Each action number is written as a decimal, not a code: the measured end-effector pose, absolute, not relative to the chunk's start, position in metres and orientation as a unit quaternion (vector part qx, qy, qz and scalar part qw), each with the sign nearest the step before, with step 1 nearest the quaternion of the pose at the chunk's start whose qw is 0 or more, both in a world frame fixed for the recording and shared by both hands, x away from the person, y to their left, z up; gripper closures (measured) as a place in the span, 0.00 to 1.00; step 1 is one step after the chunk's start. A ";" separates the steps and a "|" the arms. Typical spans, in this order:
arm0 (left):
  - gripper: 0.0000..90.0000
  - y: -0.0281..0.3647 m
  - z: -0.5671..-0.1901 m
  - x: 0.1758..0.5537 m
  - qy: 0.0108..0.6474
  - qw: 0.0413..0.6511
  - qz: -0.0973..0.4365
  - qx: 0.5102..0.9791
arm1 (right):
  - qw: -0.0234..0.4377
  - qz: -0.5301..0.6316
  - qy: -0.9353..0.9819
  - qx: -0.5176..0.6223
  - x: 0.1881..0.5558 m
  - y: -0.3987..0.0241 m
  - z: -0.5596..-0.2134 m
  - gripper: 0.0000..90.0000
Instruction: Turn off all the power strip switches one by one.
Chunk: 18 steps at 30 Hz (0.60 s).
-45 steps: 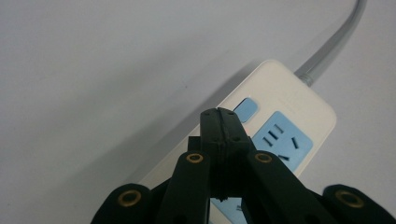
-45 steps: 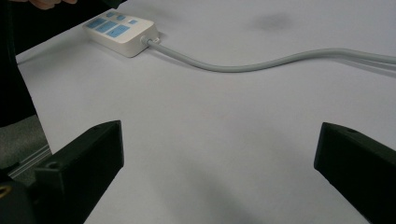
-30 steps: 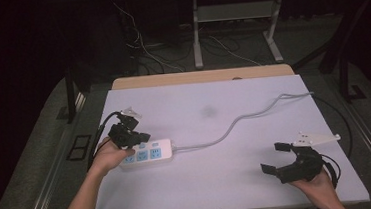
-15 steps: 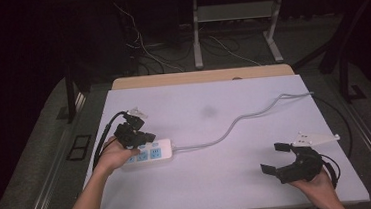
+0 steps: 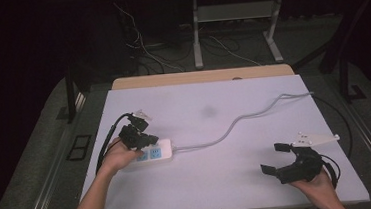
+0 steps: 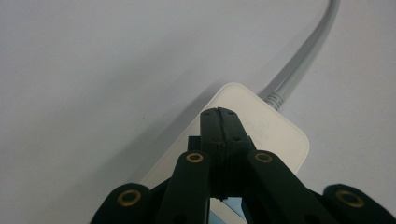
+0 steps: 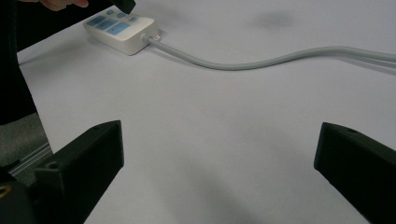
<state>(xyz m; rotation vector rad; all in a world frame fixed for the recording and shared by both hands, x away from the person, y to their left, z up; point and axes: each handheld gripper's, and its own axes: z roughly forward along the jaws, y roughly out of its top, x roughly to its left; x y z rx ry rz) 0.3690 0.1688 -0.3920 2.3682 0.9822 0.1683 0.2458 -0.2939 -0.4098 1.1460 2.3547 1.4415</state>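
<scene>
Fingers together, over power strip.

The white table is evenly lit under soft shadows, its surroundings dark and the close views slightly soft.

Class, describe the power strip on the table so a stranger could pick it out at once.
Start at the white table and look to its left side. The power strip lies there under the shut left claw. It is a white block with blue sockets, trailing a grey cable.
</scene>
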 end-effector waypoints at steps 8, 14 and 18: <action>0.99 0.172 -0.400 0.371 0.376 0.279 0.059 0.882 | 0.077 0.480 0.786 0.382 0.246 -0.294 -0.410 0.01; 0.99 0.174 -0.402 0.372 0.380 0.285 0.056 0.878 | 0.076 0.479 0.787 0.382 0.246 -0.294 -0.411 0.01; 0.99 0.174 -0.403 0.372 0.381 0.288 0.053 0.877 | 0.076 0.479 0.786 0.382 0.246 -0.294 -0.411 0.02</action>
